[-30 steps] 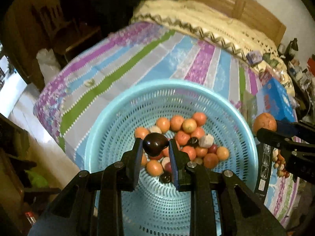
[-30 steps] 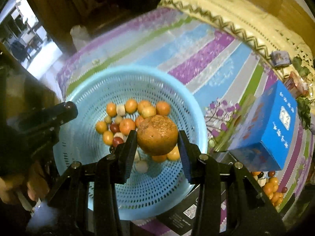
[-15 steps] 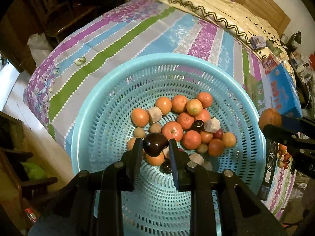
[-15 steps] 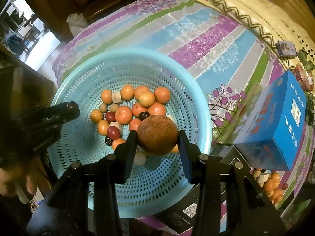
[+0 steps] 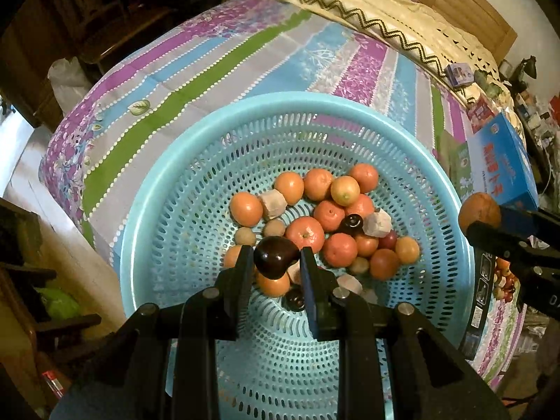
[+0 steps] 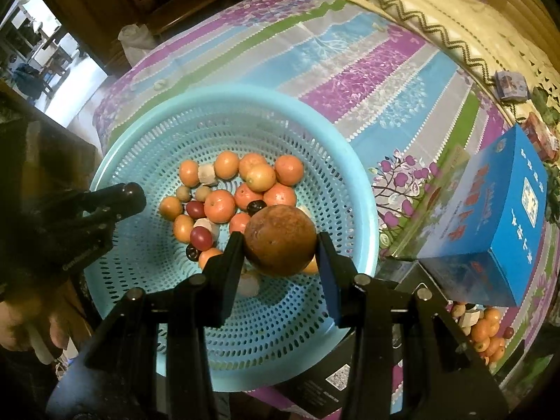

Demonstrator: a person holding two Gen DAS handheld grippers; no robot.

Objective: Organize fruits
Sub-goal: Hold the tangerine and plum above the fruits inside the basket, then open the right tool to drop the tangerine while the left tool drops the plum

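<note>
in the left wrist view, at the far left edge, a dark wooden chair (image 5: 38,301) with something green on its seat stands below the striped bedsheet (image 5: 196,80), which runs across the upper left. the blue perforated basket (image 5: 147,231) fills the middle, its heap of small orange, pale and dark fruits (image 5: 329,220) lying right of centre. low in the centre the left gripper (image 5: 276,262) is clamped on a dark brown fruit (image 5: 274,257) directly over that heap, hiding a few pieces. further right a blue box (image 5: 500,171) lies on the sheet. at the right edge the right gripper (image 6: 280,245) pinches a big rough brown fruit (image 6: 280,239) above the basket's right rim.
</note>
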